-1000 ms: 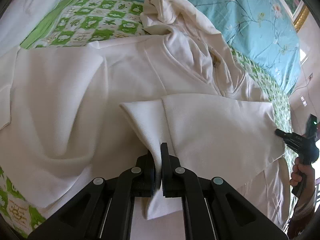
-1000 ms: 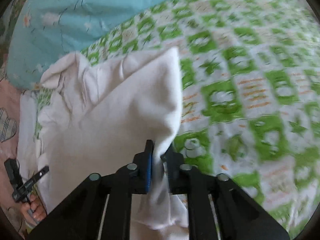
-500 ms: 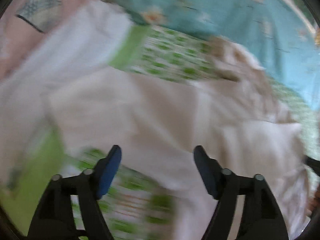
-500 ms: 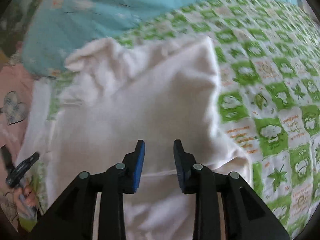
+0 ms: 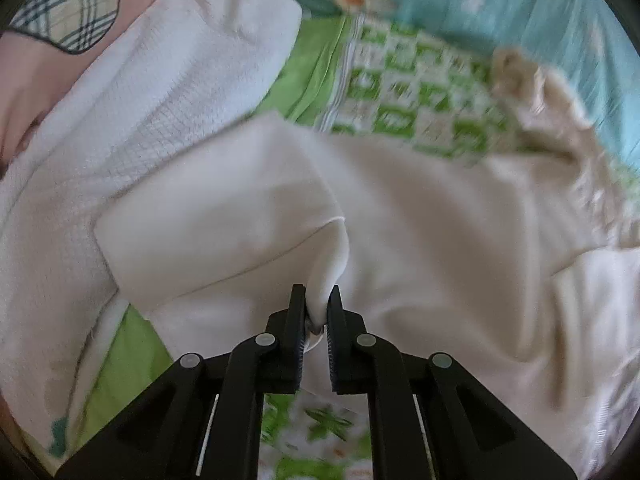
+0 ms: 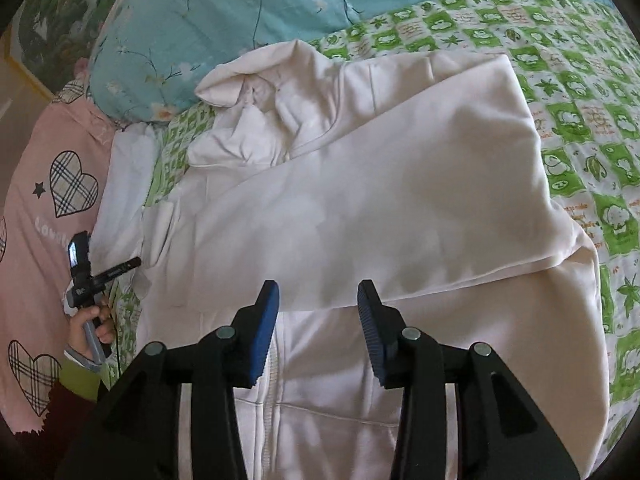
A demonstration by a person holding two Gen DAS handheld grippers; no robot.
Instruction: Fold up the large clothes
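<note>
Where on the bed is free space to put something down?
Bare green-checked sheet lies right of the white garment, below the blue floral quilt. The left side is crowded: white towel, pink bedding.

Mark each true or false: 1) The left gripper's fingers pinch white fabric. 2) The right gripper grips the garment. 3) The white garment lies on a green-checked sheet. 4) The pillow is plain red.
1) True: the left gripper is closing on a corner of the white garment.
2) False: the right gripper is opening, nothing pinched between its fingers, the garment lying beyond.
3) True: the green-checked sheet shows around it.
4) False: the pillow is light blue with flowers.
</note>
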